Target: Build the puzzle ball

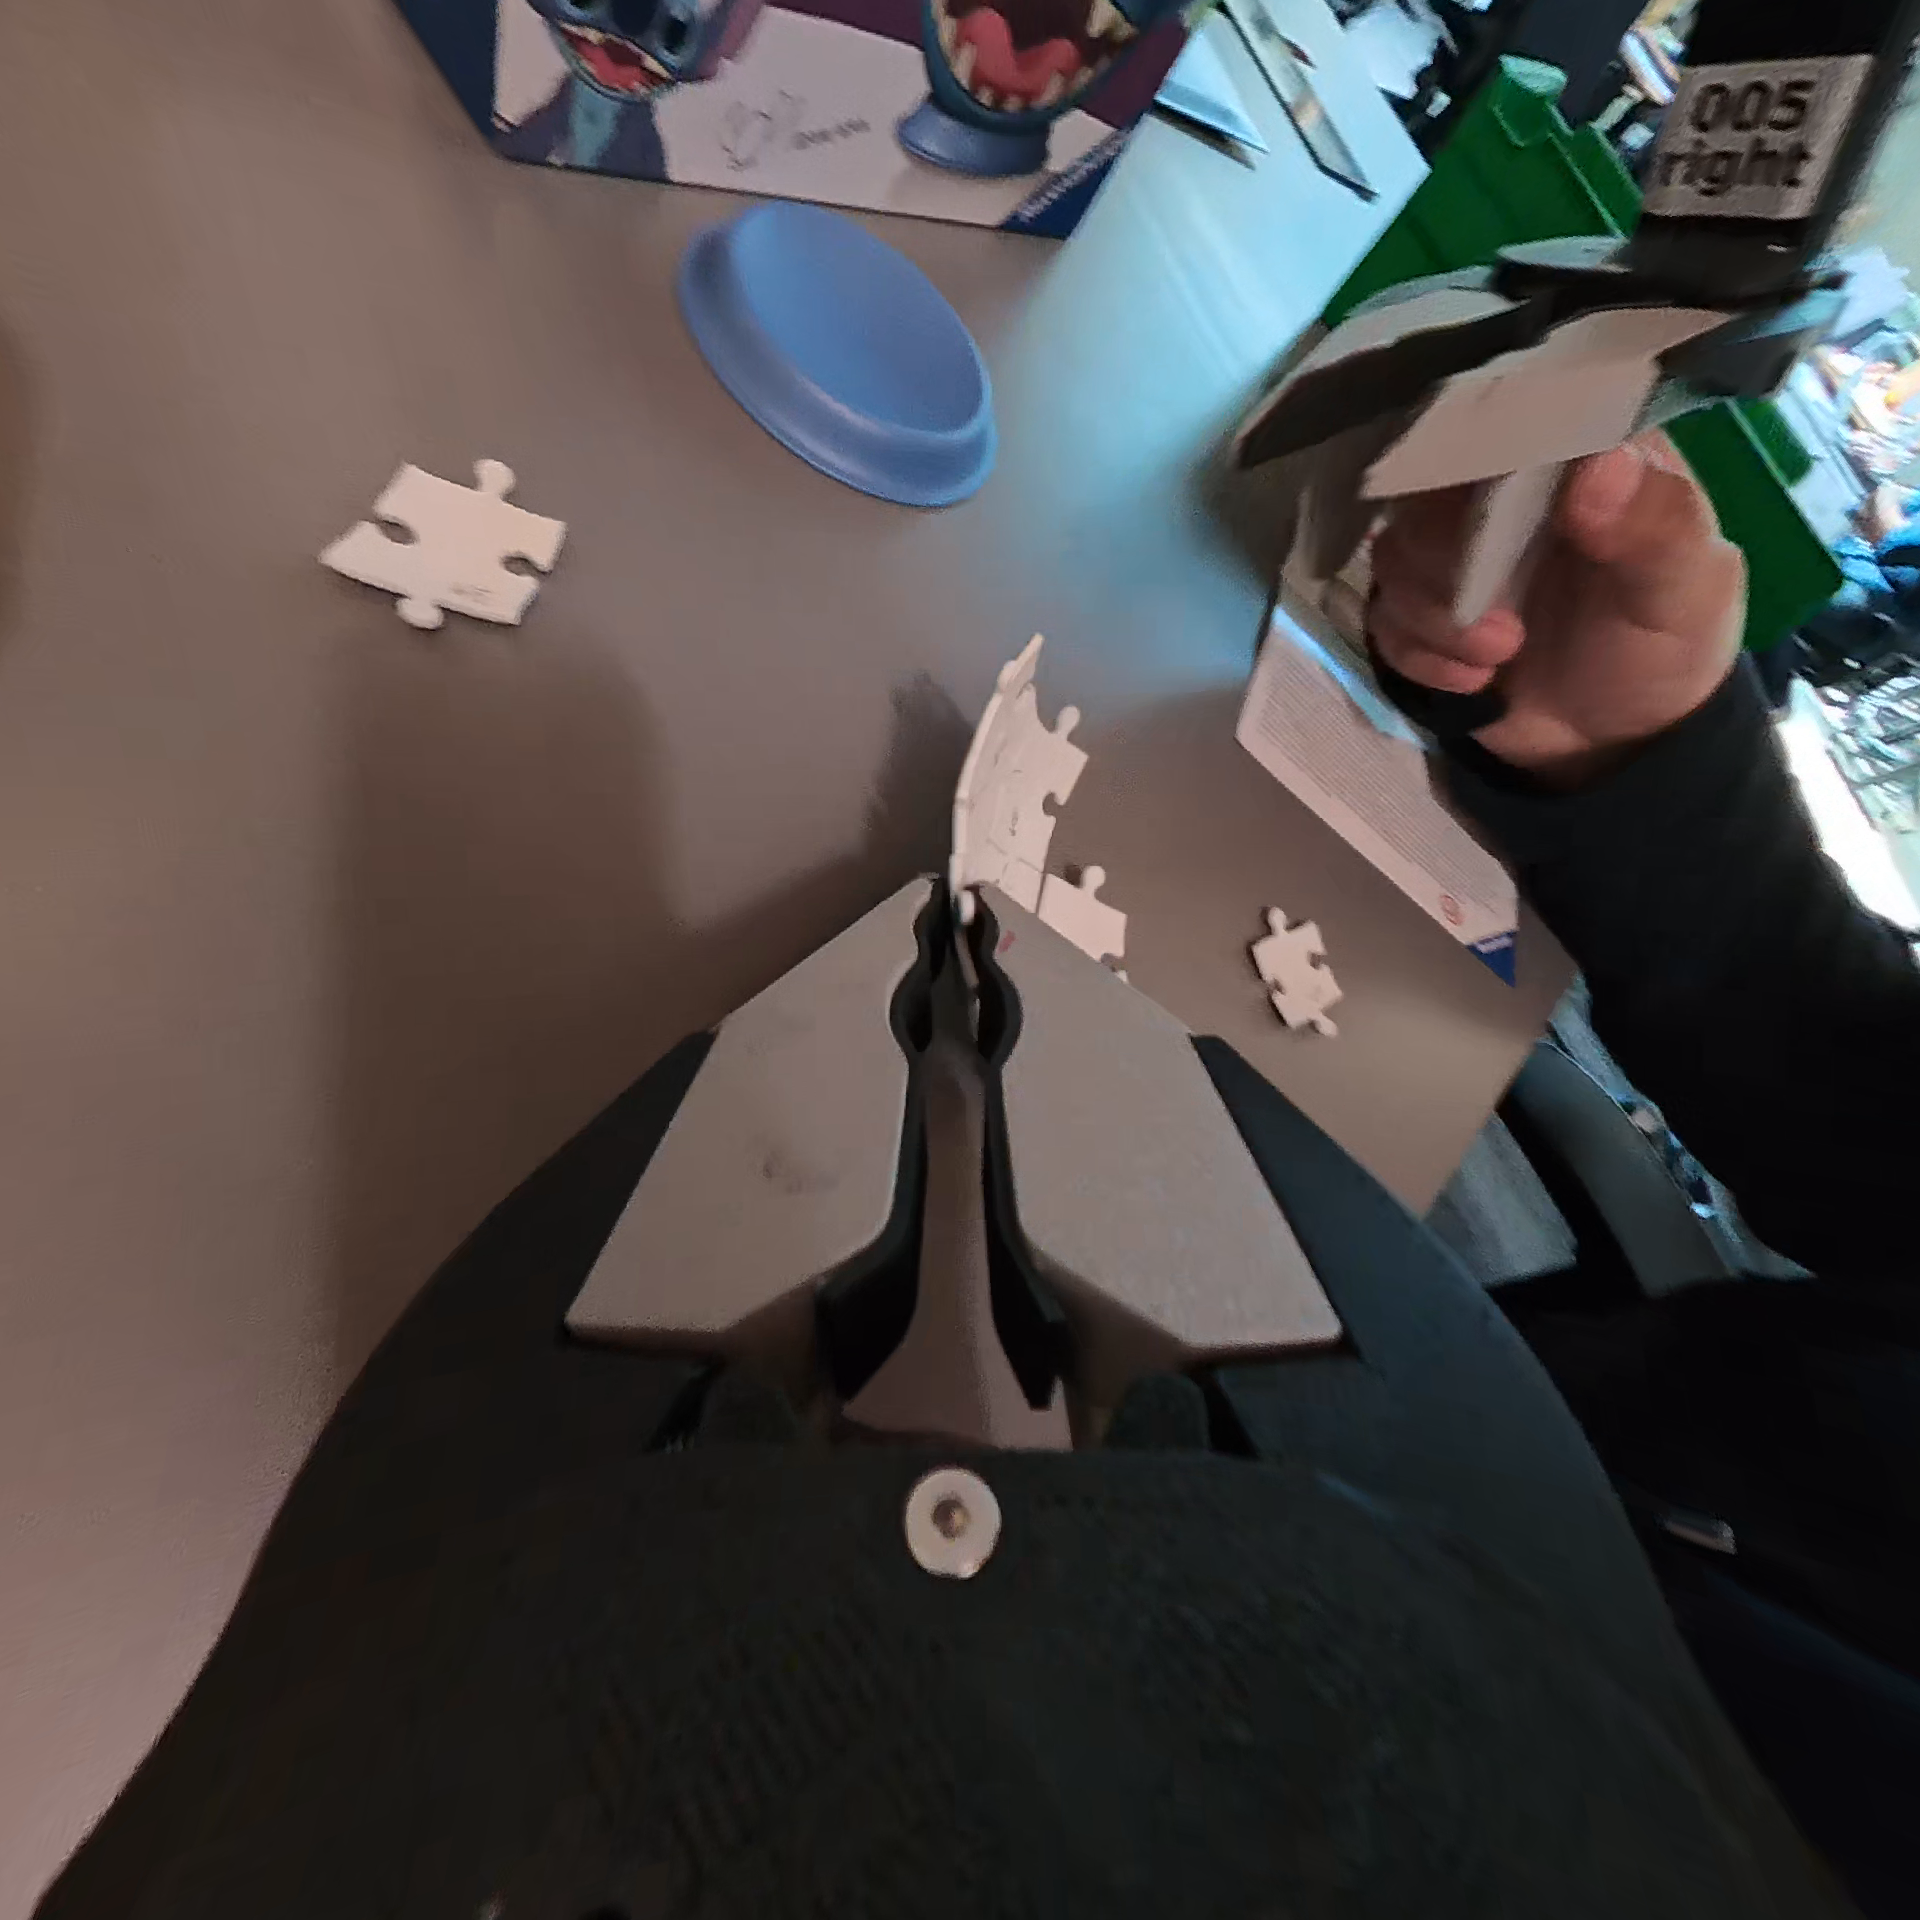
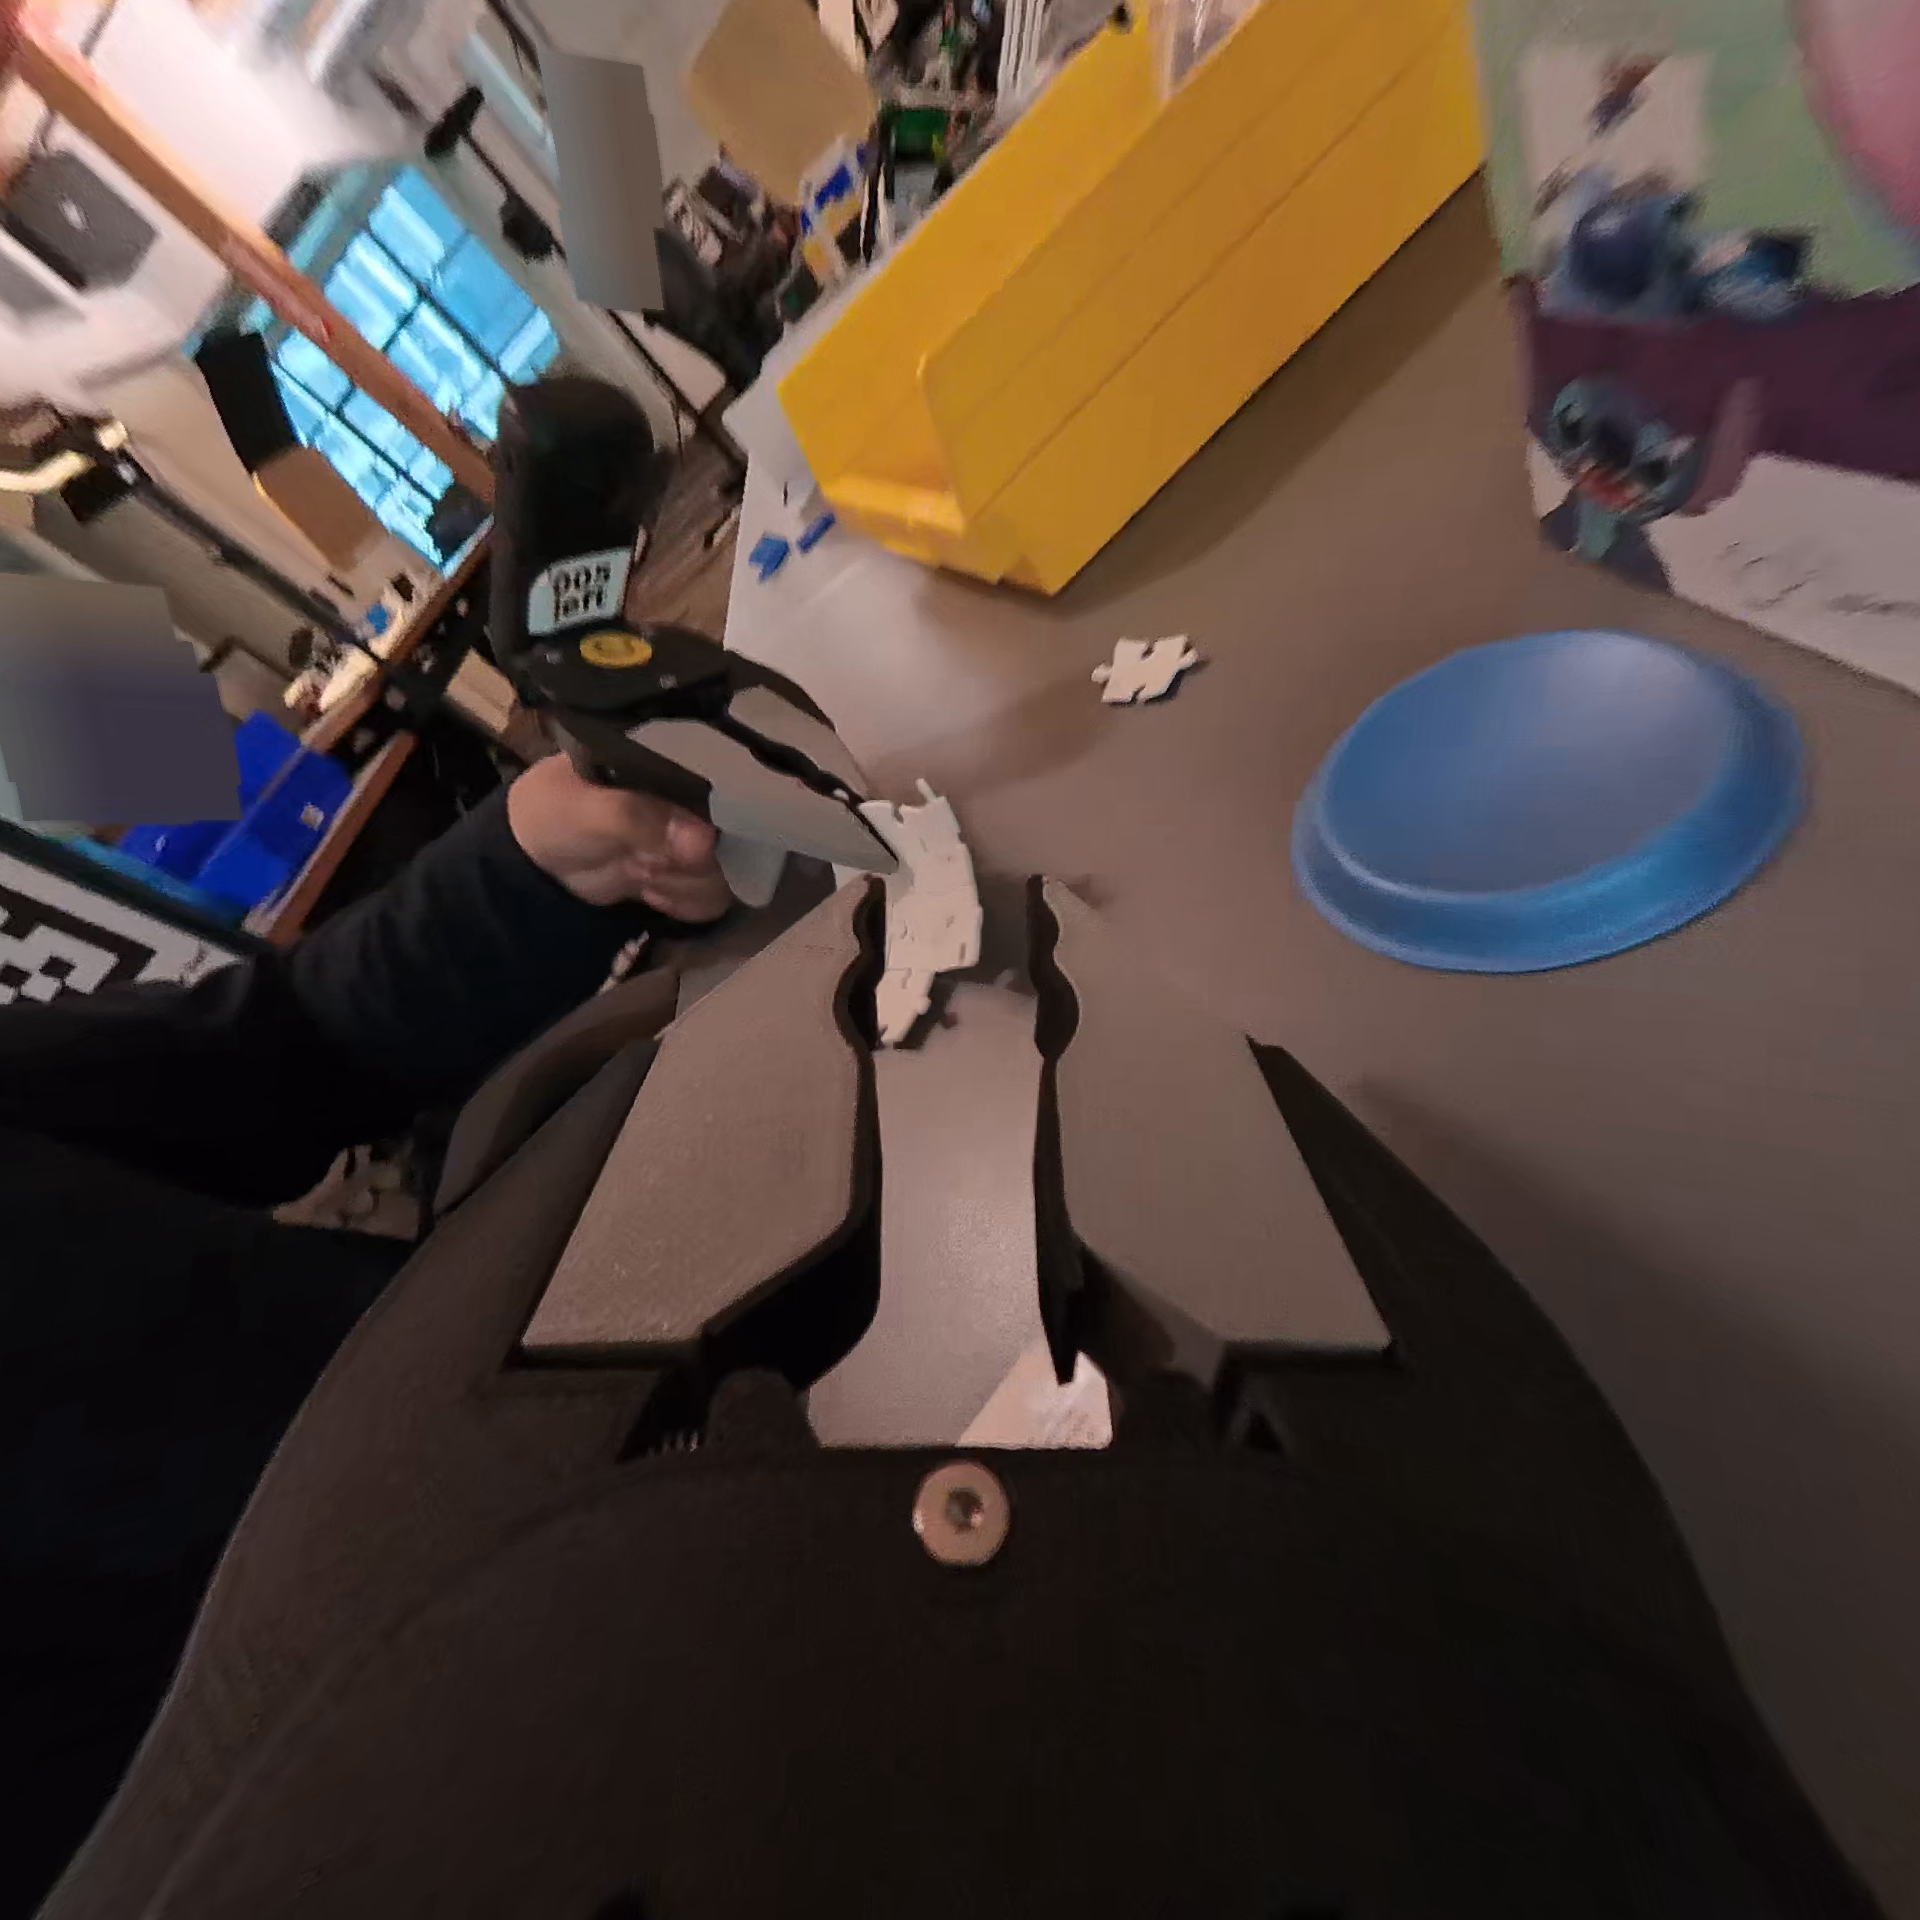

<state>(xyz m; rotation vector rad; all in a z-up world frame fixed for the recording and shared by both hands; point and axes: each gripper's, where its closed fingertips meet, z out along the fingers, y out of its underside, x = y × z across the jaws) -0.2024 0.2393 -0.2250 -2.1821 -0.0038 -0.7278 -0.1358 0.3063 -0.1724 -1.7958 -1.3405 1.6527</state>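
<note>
My left gripper (image 1: 961, 909) is shut on the lower end of a curved strip of joined white puzzle pieces (image 1: 1013, 769) and holds it upright above the grey table. In the right wrist view the left gripper (image 2: 878, 836) and the strip (image 2: 935, 914) show just beyond my right gripper (image 2: 956, 894), which is open and empty. In the left wrist view the right gripper (image 1: 1262, 431) hangs above and to the right of the strip, apart from it. Loose white pieces lie at the left (image 1: 447, 545) and right (image 1: 1294, 966), and one (image 1: 1086, 914) beside the strip.
A blue round stand (image 1: 842, 353) sits on the table, also in the right wrist view (image 2: 1538, 800). The puzzle box (image 1: 810, 94) stands behind it. A printed leaflet (image 1: 1382, 790) lies at the right edge. A yellow bin (image 2: 1091, 364) and a green bin (image 1: 1507, 187) stand farther off. Some 12 cm of space lies between my two pairs of fingers.
</note>
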